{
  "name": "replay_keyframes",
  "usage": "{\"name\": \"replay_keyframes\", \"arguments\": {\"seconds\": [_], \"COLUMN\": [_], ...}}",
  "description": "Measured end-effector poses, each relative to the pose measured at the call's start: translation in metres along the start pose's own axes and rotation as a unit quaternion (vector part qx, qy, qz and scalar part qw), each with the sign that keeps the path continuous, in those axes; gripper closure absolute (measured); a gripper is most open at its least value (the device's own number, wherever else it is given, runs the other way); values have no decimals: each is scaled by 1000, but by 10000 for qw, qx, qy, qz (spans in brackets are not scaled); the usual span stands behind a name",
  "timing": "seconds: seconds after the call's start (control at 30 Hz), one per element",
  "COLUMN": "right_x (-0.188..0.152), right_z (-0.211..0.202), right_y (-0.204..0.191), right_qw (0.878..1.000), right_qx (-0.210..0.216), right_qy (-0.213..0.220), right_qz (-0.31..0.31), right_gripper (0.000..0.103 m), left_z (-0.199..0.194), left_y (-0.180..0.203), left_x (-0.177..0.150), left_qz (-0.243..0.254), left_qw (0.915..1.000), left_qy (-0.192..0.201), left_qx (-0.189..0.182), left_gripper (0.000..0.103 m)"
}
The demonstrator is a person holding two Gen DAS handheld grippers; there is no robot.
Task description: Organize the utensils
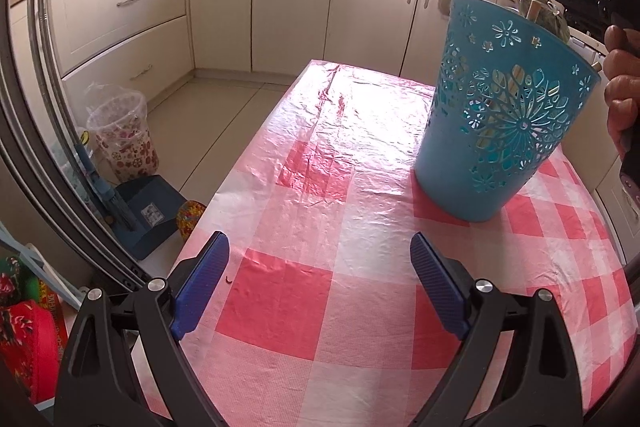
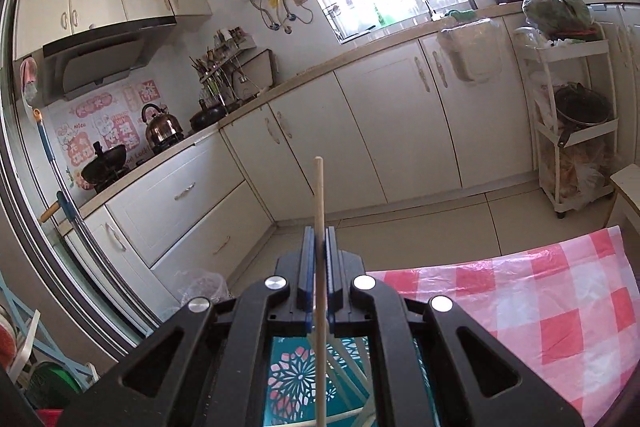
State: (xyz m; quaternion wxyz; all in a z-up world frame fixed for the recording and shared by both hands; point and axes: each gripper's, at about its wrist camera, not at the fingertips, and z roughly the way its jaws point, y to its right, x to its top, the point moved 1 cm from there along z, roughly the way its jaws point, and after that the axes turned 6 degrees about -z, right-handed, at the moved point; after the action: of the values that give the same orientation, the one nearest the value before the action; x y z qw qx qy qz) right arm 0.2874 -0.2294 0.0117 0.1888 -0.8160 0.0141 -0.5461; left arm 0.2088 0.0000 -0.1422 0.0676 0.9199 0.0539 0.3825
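A blue cut-out plastic basket [image 1: 504, 115] stands on the red-and-white checked tablecloth [image 1: 320, 187], at the right in the left wrist view. Pale sticks show through its holes. My left gripper [image 1: 320, 279] is open and empty, low over the cloth, in front and to the left of the basket. My right gripper [image 2: 319, 239] is shut on a wooden chopstick [image 2: 319, 195] that stands upright between the pads. The basket's inside [image 2: 296, 383] lies directly below it, with several chopsticks in it. A hand holding the right gripper shows at the right edge of the left wrist view.
The table's left edge [image 1: 224, 187] drops to a tiled floor with a floral bin [image 1: 124, 139] and a blue dustpan [image 1: 148, 211]. White kitchen cabinets [image 2: 400, 131] line the far walls. A white trolley [image 2: 572, 131] stands at the right.
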Motion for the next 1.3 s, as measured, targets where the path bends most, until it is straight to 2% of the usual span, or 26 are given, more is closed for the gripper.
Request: {"name": "replay_keyframes", "arguments": {"seconds": [0.27,0.4,0.43,0.47,0.53,0.63,0.77,0.87,1.07,1.3], "right_x": [-6,-16,-19,-26,-40,-70,-114,-134,-156,-160], "right_z": [-14,-52,-60,-74,-92,-113,-121,-120,-117,-116], "right_y": [-6,-10,-10,-10,-9,-2,15,32,53,50], "right_qw": [9997,9994,9993,9989,9982,9966,9918,9886,9831,9821], "right_qx": [86,21,0,-61,-238,-519,-890,-1116,-1432,-1403], "right_qy": [-131,-15,4,-2,-29,-229,-690,-868,-1076,-1149], "right_qz": [-161,-336,-378,-458,-543,-594,-596,-519,-378,-505], "right_gripper": [96,81,81,81,71,64,64,64,64,61], "left_z": [1,1,1,1,0,-1,-1,-2,-2,-2], "left_y": [-1,-1,-1,0,1,2,3,5,7,8], "left_x": [0,-1,-1,-1,-1,-2,-2,-3,-2,-3], "left_qz": [-14,-26,-18,-4,15,49,111,152,232,311], "left_qw": [10000,10000,10000,10000,10000,9999,9999,9998,9996,9994], "left_qy": [-33,-27,-26,-17,8,40,45,72,58,51], "left_qx": [11,30,38,47,61,80,105,113,135,153], "left_gripper": [15,15,15,15,15,15,15,15,15,15]}}
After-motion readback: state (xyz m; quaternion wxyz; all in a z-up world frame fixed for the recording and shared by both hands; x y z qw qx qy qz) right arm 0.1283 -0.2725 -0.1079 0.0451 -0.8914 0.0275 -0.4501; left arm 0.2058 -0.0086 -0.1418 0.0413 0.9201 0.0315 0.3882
